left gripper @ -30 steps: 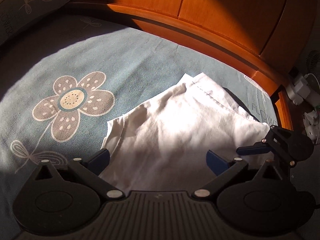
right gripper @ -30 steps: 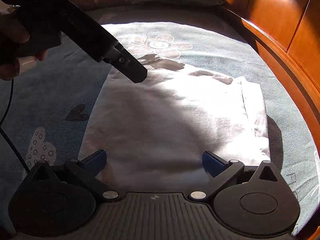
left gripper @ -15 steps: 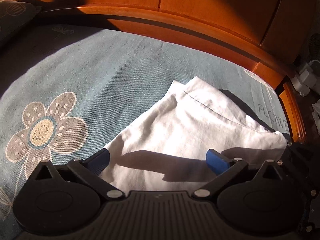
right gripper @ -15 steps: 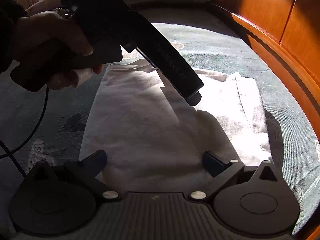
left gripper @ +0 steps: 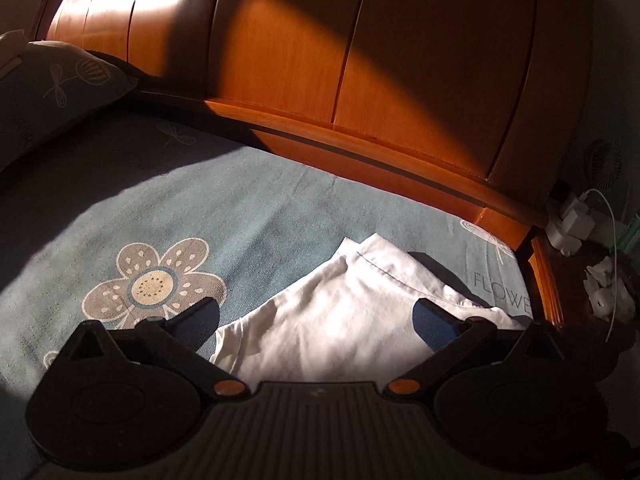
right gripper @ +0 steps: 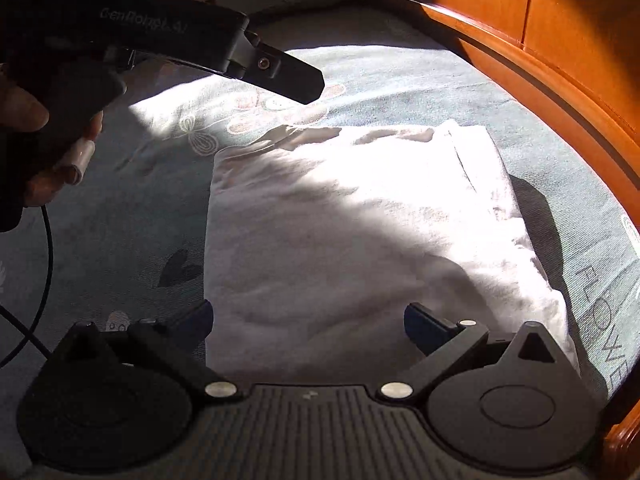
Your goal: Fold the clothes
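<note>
A folded white garment (right gripper: 360,232) is seen lying flat on a blue flowered bedsheet (left gripper: 248,216), wooden headboard (left gripper: 360,80) at twelve o'clock, while both left tongs (left gripper: 316,320) and right tongs (right gripper: 308,320) are held spread and empty above it.

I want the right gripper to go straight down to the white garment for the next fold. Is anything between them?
Nothing visible. The right gripper is open right over the folded white garment, with only bare cloth between its fingers. The left gripper is up and away over the bedspread.
</note>
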### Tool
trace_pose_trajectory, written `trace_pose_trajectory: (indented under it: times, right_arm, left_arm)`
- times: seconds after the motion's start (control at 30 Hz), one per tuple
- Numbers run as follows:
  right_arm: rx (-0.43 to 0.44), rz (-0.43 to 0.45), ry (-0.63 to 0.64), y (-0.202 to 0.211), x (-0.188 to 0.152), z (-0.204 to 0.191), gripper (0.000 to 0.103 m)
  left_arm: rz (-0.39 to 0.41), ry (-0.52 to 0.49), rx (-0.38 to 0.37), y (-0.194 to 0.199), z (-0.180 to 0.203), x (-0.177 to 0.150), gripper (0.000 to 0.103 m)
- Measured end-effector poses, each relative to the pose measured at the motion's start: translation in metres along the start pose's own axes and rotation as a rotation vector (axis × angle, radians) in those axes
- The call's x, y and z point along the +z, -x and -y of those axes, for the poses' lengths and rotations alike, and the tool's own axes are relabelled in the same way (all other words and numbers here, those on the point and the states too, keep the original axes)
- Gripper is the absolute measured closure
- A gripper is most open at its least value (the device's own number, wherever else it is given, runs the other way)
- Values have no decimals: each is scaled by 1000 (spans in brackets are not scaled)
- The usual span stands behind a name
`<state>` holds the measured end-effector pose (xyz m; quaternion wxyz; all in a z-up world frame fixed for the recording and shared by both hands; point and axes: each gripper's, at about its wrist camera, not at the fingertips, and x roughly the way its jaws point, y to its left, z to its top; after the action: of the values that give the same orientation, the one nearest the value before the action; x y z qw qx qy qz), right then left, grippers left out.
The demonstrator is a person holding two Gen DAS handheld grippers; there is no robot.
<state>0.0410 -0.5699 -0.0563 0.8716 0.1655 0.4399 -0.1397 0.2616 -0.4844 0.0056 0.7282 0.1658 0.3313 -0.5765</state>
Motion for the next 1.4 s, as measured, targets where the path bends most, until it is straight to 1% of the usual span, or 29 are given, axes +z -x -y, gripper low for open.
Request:
trace_pose_trajectory:
  times: [0.03, 0.1, 0.17, 0.3, 0.37, 0.4, 0.5, 0.53, 0.63, 0.67, 0.83, 0.97, 1.07, 1.13, 1.2, 1.33, 1.4]
  right_arm:
    - [-2, 2, -12, 4, 0, -4, 0]
    - [-5, 6, -29, 11, -2, -13, 0]
    - [-9, 10, -41, 19, -3, -22, 0]
    - [-17, 16, -59, 30, -6, -43, 0]
    - [-22, 25, -70, 36, -5, -55, 0]
    - [-25, 28, -75, 41, -7, -58, 0]
    - [-38, 27, -88, 50, -14, -67, 0]
    - [-43, 25, -92, 52, -15, -70, 0]
    - [-56, 14, -106, 57, -20, -78, 0]
    - [-62, 2, -111, 59, -20, -80, 0]
    - [-86, -47, -110, 71, -22, -97, 0]
    - [-101, -96, -127, 81, -22, -105, 0]
    - [-113, -136, -200, 91, -20, -104, 0]
    - [-110, -155, -272, 101, -18, -101, 0]
    - [-111, -147, -314, 114, -14, -102, 0]
    - [-127, -124, -364, 141, -1, -106, 0]
    - [-128, -107, -386, 155, 7, -107, 0]
  left_arm:
    - [8, 6, 6, 5, 0, 0, 1]
    - [-1, 9, 15, 14, 0, -1, 1]
    - [-10, -8, 36, 23, 2, -3, 1]
    - [-5, -86, 192, 46, 14, -9, 1]
    - [-29, -119, 262, 54, 19, -10, 1]
    - [-47, -130, 262, 56, 19, -11, 1]
    - [-140, -108, 200, 58, 15, -21, 1]
    - [-163, -102, 198, 58, 14, -25, 1]
    - [-224, -97, 231, 59, 14, -39, 1]
    - [-237, -86, 237, 61, 14, -44, 1]
    - [-291, -12, 209, 70, 4, -58, 1]
    - [-320, 15, 195, 81, 0, -64, 1]
    - [-352, 38, 192, 91, -3, -66, 1]
    - [-377, 57, 191, 100, -3, -67, 1]
    - [-400, 84, 175, 111, -2, -66, 1]
    - [-427, 91, 175, 131, 4, -64, 1]
    - [-450, 103, 163, 141, 7, -62, 1]
